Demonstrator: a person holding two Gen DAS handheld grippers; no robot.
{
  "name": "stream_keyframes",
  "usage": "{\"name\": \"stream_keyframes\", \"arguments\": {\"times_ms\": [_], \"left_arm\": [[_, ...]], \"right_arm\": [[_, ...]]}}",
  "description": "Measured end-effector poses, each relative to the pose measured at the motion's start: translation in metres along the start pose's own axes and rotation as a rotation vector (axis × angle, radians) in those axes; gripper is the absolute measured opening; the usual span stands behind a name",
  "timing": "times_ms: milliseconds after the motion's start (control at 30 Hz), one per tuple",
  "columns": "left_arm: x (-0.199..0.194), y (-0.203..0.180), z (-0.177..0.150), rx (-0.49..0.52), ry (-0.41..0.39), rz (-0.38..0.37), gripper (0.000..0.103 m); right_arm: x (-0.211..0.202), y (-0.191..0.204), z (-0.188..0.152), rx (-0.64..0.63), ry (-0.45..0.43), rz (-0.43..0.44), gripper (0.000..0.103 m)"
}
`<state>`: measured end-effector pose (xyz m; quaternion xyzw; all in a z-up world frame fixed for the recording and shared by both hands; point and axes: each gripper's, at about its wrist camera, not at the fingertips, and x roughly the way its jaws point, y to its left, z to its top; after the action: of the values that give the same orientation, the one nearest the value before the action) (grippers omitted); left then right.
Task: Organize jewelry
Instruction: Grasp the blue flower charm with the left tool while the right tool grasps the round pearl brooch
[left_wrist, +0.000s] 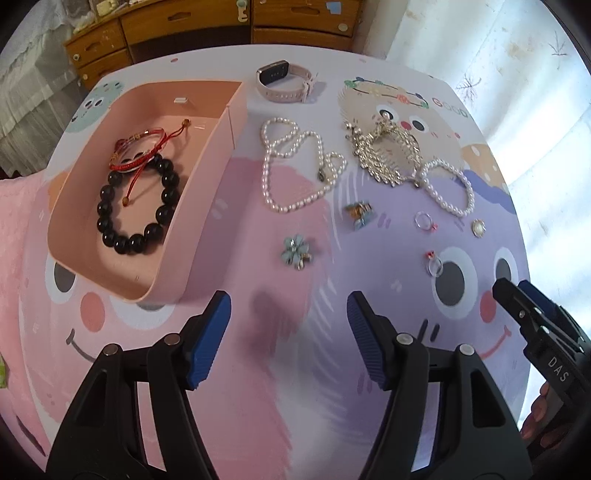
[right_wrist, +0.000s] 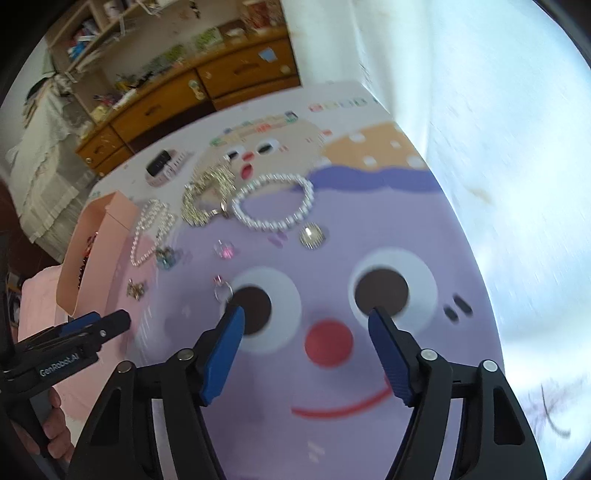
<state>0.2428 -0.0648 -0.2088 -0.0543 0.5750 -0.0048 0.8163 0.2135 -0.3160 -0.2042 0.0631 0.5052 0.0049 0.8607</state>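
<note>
A pink open box (left_wrist: 212, 158) at the left holds a black bead bracelet (left_wrist: 168, 181) and a red cord bracelet (left_wrist: 147, 133). On the cartoon mat to its right lie a pearl necklace (left_wrist: 269, 177), a gold comb piece (left_wrist: 384, 155), a pearl bracelet (left_wrist: 469, 192), a flower brooch (left_wrist: 297, 251) and small rings (left_wrist: 435, 264). My left gripper (left_wrist: 288, 302) hovers open over bare mat, below the brooch. My right gripper (right_wrist: 307, 315) is open and empty; a clear ring (right_wrist: 222, 291) lies just beyond its left fingertip. Its view is blurred.
A pink smartwatch (left_wrist: 284, 83) lies at the mat's far edge. A wooden drawer unit (left_wrist: 184, 26) stands behind the table, and a white wall (right_wrist: 480, 147) runs along the right side. The right gripper's tip (left_wrist: 517, 295) shows in the left wrist view.
</note>
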Motion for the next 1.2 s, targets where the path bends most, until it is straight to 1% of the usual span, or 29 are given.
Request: {"name": "stream_keyframes", "arguments": {"times_ms": [33, 100, 133, 167, 267, 333, 400, 433, 500, 533, 567, 633, 733, 800, 833, 867, 900, 967, 1033, 1133, 1200], "left_arm": [[0.003, -0.001, 0.002, -0.013, -0.011, 0.004, 0.060], [0.006, 0.001, 0.002, -0.038, -0.033, 0.007, 0.056], [0.007, 0.001, 0.003, -0.046, -0.051, 0.013, 0.056], [0.007, 0.001, 0.003, -0.043, -0.071, 0.020, 0.055], [0.010, -0.005, 0.005, -0.012, -0.119, 0.049, 0.055], [0.014, -0.007, 0.006, -0.010, -0.119, 0.063, 0.052], [0.019, -0.007, 0.007, -0.029, -0.110, 0.068, 0.047], [0.021, -0.006, 0.007, -0.040, -0.107, 0.068, 0.046], [0.026, -0.004, 0.008, -0.053, -0.103, 0.073, 0.042], [0.026, -0.003, 0.008, -0.055, -0.108, 0.078, 0.042], [0.027, -0.003, 0.008, -0.052, -0.116, 0.080, 0.042], [0.028, -0.003, 0.007, -0.049, -0.123, 0.081, 0.042], [0.027, -0.001, 0.006, -0.062, -0.126, 0.078, 0.041], [0.026, 0.000, 0.006, -0.063, -0.132, 0.090, 0.029], [0.026, 0.000, 0.006, -0.062, -0.133, 0.087, 0.026], [0.026, 0.001, 0.006, -0.063, -0.133, 0.082, 0.021], [0.026, 0.001, 0.006, -0.064, -0.134, 0.082, 0.017], [0.025, 0.003, 0.006, -0.073, -0.137, 0.071, 0.017], [0.025, 0.004, 0.005, -0.070, -0.142, 0.065, 0.017], [0.024, 0.005, 0.005, -0.066, -0.134, 0.055, 0.017], [0.022, 0.007, 0.005, -0.076, -0.129, 0.043, 0.014]], "right_arm": [[0.003, 0.004, 0.003, -0.029, -0.028, -0.006, 0.063], [0.010, 0.011, 0.006, -0.080, -0.067, -0.023, 0.061], [0.014, 0.015, 0.007, -0.107, -0.078, -0.035, 0.058], [0.018, 0.017, 0.008, -0.131, -0.085, -0.046, 0.055], [0.029, 0.021, 0.008, -0.166, -0.097, -0.070, 0.049], [0.035, 0.020, 0.008, -0.176, -0.107, -0.090, 0.048], [0.040, 0.017, 0.010, -0.171, -0.111, -0.098, 0.048], [0.043, 0.016, 0.012, -0.165, -0.113, -0.102, 0.048], [0.047, 0.013, 0.016, -0.156, -0.114, -0.100, 0.047], [0.049, 0.012, 0.017, -0.155, -0.113, -0.100, 0.045], [0.051, 0.011, 0.019, -0.156, -0.109, -0.100, 0.040], [0.056, 0.011, 0.022, -0.164, -0.092, -0.104, 0.033], [0.057, 0.013, 0.024, -0.178, -0.097, -0.110, 0.031], [0.058, 0.014, 0.025, -0.183, -0.096, -0.105, 0.027], [0.058, 0.014, 0.025, -0.187, -0.096, -0.104, 0.024], [0.058, 0.015, 0.025, -0.191, -0.095, -0.106, 0.019], [0.058, 0.016, 0.025, -0.197, -0.090, -0.108, 0.018], [0.057, 0.018, 0.026, -0.198, -0.073, -0.092, 0.017], [0.055, 0.019, 0.025, -0.201, -0.060, -0.072, 0.014], [0.051, 0.020, 0.023, -0.208, -0.043, -0.063, 0.014], [0.047, 0.019, 0.021, -0.212, -0.035, -0.061, 0.014]]}}
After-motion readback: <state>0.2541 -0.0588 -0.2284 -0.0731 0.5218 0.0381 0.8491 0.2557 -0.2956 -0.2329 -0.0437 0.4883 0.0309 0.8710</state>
